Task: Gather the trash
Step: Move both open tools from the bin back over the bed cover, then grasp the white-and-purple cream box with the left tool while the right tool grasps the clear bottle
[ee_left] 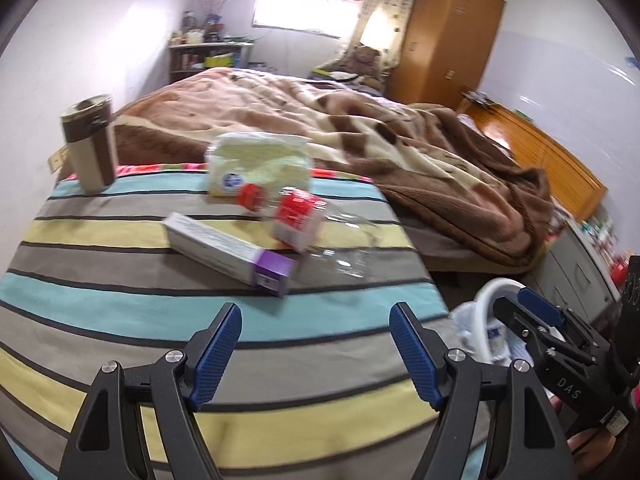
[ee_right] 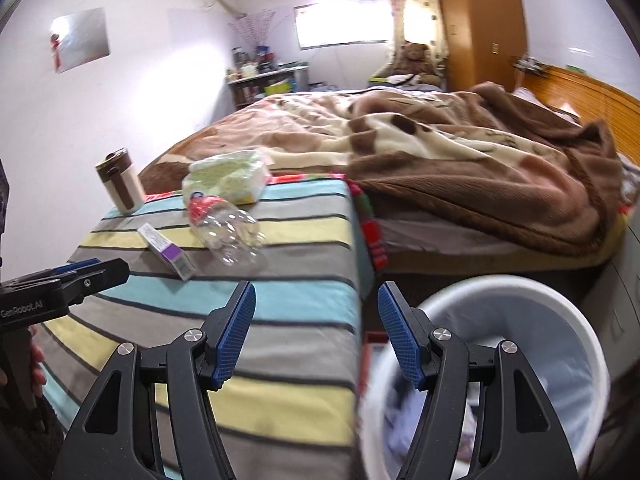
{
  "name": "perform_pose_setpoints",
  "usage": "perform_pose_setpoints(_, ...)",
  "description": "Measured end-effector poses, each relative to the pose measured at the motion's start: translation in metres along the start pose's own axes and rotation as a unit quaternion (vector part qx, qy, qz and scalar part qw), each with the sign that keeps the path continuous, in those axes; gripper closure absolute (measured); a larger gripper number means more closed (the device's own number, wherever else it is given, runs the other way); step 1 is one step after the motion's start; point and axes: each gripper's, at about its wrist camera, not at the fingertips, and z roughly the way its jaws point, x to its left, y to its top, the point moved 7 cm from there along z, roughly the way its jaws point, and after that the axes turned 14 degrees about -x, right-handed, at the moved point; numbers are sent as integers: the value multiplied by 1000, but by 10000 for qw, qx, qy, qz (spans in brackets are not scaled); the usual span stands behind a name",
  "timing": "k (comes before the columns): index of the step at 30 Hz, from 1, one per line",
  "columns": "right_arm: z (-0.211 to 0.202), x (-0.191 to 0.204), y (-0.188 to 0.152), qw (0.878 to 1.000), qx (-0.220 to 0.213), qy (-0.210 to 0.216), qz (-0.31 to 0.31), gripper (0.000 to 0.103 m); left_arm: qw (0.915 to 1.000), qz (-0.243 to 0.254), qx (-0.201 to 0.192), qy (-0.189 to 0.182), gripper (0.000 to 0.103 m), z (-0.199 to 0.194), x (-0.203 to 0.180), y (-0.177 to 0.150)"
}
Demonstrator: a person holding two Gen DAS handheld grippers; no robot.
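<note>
Seen from the left wrist, the left gripper [ee_left: 316, 344] hangs over the striped cover [ee_left: 100, 300] with its blue pads apart and nothing between them. Ahead of the fingers, toward the brown blanket [ee_left: 420, 152], lie three pieces of likely trash: a long carton [ee_left: 232, 254] with a purple end, a clear bottle [ee_left: 316, 232] with a red cap and label lying on its side and touching the carton, and behind them a soft tissue pack [ee_left: 260, 164]. The carton is nearest the fingers; its long axis runs slantwise, purple end toward the gripper. A tumbler [ee_left: 92, 144] stands upright, left of the carton and farther back. The right gripper [ee_left: 532, 316] shows at the lower right, over a white rim.

From the right wrist, the right gripper [ee_right: 316, 332] also stands with fingers apart and empty, straddling the cover's edge. This view alone shows the white bin [ee_right: 500, 292] plainly, just right of the cover on the floor, with paper inside. The carton [ee_right: 168, 252] and bottle [ee_right: 228, 228] lie up-left of these fingers. The left gripper [ee_right: 76, 272] appears nearer the carton, so it is probably the better hand for it.
</note>
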Motion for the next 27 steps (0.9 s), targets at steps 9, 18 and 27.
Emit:
perform_pose_setpoints(9,50,29,13,9985,219,435,-232,31,9980,-527,33,355,27,25,57,14)
perform_pose_setpoints(18,92,59,16,9929,461,861,-684,26,9959,-765,160,464,27,53,81,17)
perform_pose_setpoints(27,123,72,2,9853,1045,938,-976,25,9936,-965,299,509,27,74,96,19)
